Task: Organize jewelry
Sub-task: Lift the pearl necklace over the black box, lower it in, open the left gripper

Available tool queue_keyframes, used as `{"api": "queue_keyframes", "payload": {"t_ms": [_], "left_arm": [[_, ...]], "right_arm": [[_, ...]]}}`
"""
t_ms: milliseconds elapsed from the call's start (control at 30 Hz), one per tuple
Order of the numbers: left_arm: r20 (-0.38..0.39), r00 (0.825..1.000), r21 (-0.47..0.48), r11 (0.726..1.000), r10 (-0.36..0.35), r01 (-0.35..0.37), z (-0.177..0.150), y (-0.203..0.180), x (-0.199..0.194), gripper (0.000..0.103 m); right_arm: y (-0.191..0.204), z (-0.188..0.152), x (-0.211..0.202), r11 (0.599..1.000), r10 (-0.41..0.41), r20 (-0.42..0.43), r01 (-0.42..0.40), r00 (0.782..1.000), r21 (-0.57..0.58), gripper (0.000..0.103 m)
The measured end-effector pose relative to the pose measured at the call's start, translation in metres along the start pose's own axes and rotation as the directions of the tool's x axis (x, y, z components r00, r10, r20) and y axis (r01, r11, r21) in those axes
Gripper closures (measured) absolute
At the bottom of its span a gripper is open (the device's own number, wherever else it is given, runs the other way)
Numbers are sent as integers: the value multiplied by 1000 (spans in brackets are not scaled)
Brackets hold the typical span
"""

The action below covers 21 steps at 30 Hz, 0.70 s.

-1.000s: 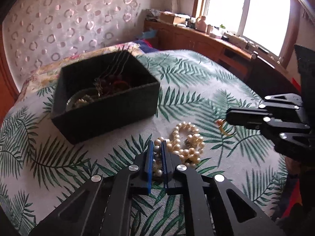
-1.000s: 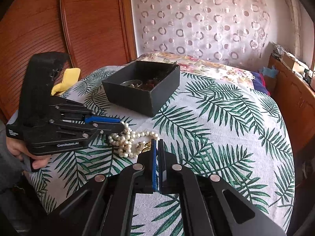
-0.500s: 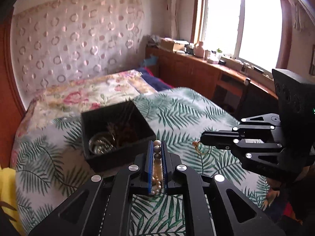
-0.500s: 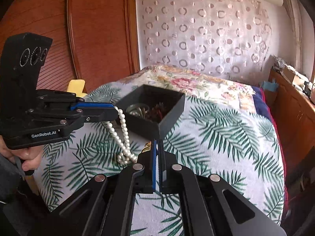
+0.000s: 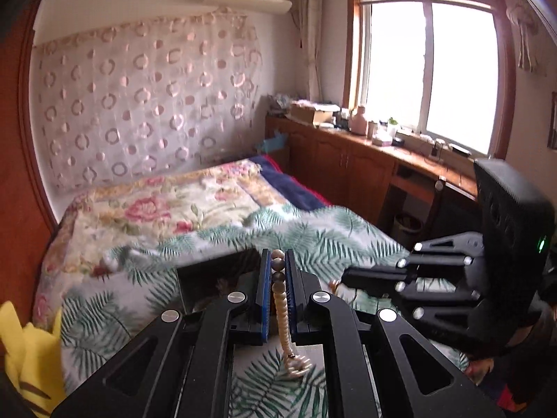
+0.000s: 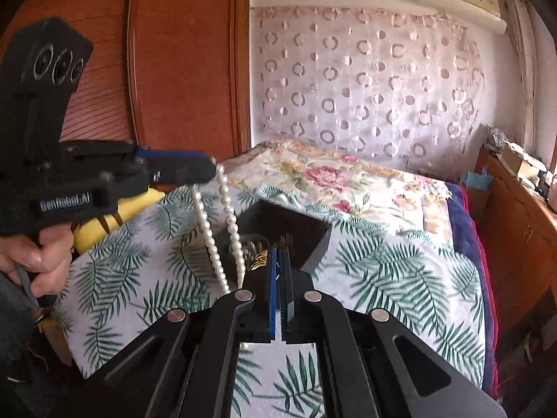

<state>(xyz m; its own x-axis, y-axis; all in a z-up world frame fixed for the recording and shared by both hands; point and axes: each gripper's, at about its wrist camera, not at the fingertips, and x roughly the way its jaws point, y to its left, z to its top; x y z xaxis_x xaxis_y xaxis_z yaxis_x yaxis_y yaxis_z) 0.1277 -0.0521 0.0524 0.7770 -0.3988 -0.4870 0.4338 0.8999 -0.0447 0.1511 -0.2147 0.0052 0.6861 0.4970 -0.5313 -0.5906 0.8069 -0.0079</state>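
My left gripper (image 5: 277,261) is shut on a white pearl necklace (image 5: 282,313), lifted high above the bed; the strand hangs down in two lines in the right wrist view (image 6: 222,233). My right gripper (image 6: 278,254) is shut on a small gold jewelry piece (image 6: 260,258) and also shows in the left wrist view (image 5: 348,275). The black jewelry box (image 6: 292,233) sits open on the palm-leaf cloth (image 6: 383,271), just beyond both grippers, with jewelry inside. It shows partly hidden behind my left fingers (image 5: 216,278).
A floral quilt (image 5: 167,209) covers the far part of the bed. A yellow plush toy (image 5: 31,358) lies at the left edge. Wooden cabinets (image 5: 348,167) with clutter run under the window on the right. A wooden wardrobe (image 6: 181,69) stands at left.
Both grippers have risen from the bed. The pearl necklace has left the cloth and now hangs from my left gripper; the right one carries the gold piece up beside it.
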Motion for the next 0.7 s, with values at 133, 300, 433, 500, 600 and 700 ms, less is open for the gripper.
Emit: {"api": "queue_keyframes", "payload": {"t_ms": [133, 300, 433, 500, 600, 700], "left_arm": [[36, 999, 0, 1000, 22, -22, 24, 5, -6, 96], [68, 996, 1, 998, 57, -57, 52, 13, -9, 96], [86, 994, 2, 997, 74, -74, 69, 18, -6, 96], [79, 994, -1, 997, 80, -81, 71, 20, -1, 96], [45, 995, -8, 996, 90, -89, 64, 27, 15, 96], [-12, 996, -40, 996, 85, -85, 43, 37, 35, 96]], "right_arm": [[1, 18, 1, 1000, 1, 24, 0, 1000, -10, 101], [3, 37, 5, 1000, 1, 46, 0, 999, -24, 101], [2, 43, 15, 1000, 8, 45, -7, 999, -20, 101], [1, 43, 25, 1000, 10, 33, -10, 999, -15, 101], [-2, 37, 44, 1000, 15, 0, -15, 1000, -3, 101], [-3, 26, 67, 1000, 19, -40, -19, 999, 18, 101]]}}
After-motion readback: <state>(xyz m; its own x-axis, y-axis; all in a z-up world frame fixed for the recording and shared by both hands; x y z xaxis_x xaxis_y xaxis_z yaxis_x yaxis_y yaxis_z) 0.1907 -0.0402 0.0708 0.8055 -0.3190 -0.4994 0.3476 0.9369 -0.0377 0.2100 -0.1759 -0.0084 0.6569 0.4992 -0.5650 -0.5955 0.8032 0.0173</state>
